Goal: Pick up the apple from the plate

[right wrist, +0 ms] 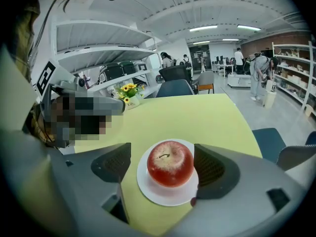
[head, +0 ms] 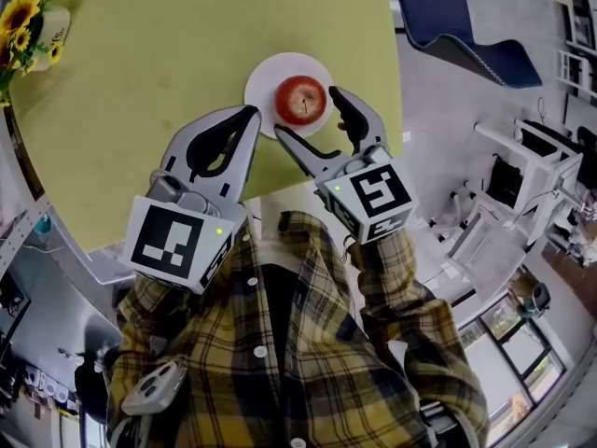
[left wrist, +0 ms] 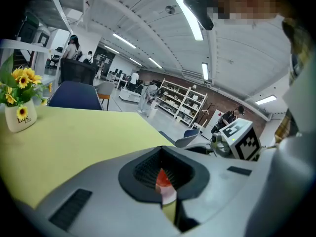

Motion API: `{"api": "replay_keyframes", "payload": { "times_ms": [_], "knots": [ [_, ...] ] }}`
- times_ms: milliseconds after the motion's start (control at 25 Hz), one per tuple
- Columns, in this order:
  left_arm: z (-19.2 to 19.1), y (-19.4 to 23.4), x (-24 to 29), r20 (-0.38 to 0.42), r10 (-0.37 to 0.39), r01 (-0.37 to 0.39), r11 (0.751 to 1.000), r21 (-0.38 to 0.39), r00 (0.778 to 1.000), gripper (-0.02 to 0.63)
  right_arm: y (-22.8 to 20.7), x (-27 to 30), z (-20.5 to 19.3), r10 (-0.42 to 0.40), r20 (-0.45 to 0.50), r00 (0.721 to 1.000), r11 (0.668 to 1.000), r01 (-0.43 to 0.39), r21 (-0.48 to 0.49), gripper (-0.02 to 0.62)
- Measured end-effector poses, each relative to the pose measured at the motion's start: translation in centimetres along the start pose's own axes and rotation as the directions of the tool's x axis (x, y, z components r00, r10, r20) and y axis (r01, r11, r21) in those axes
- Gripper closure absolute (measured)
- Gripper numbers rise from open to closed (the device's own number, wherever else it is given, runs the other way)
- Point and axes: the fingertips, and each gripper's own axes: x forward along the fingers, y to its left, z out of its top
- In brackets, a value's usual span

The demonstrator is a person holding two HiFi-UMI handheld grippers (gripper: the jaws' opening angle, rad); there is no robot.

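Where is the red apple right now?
In the head view, the apple sits on the white plate near the yellow-green table's near right corner, just ahead of the open right hand-held gripper.

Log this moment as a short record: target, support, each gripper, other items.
target: red apple, stem up
support: white plate on yellow-green table
left gripper: jaws together, empty
right gripper: jaws apart, lined up on the apple, not gripping it
other items: pot of sunflowers at the table's far corner
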Motion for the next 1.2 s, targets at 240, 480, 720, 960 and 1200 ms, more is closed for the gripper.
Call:
{"api": "replay_keyframes", "payload": {
  "times_ms": [240, 480, 720, 960, 1200],
  "knots": [
    [-0.7, 0.5, 0.6, -0.011, -0.004, 0.004, 1.000, -0.010, 1.000, 0.600, -0.5, 1.4, -1.0, -0.010, -0.023, 1.000, 1.000, 0.010, 0.001, 0.206],
    [-1.5, 0.7, 1.1, -0.026, -0.002, 0.002, 1.000, -0.016, 1.000, 0.600, -1.3, 2.2, -2.1, -0.012, -0.045, 0.999, 1.000, 0.012, 0.000, 0.202],
    [-2.2, 1.2, 1.7, -0.039, -0.001, 0.000, 1.000, -0.025, 0.999, 0.600, -1.6, 3.1, -3.2, -0.006, -0.074, 0.997, 1.000, 0.005, -0.018, 0.202],
    [-2.7, 1.7, 2.1, -0.044, 0.000, -0.002, 0.999, -0.037, 0.999, 0.600, -1.7, 3.9, -3.9, 0.004, -0.088, 0.996, 1.000, -0.005, -0.014, 0.202],
    [-2.7, 1.8, 2.3, -0.045, 0.001, -0.003, 0.999, -0.046, 0.999, 0.600, -2.1, 4.2, -3.7, -0.011, -0.062, 0.998, 1.000, 0.009, -0.027, 0.203]
  ]
}}
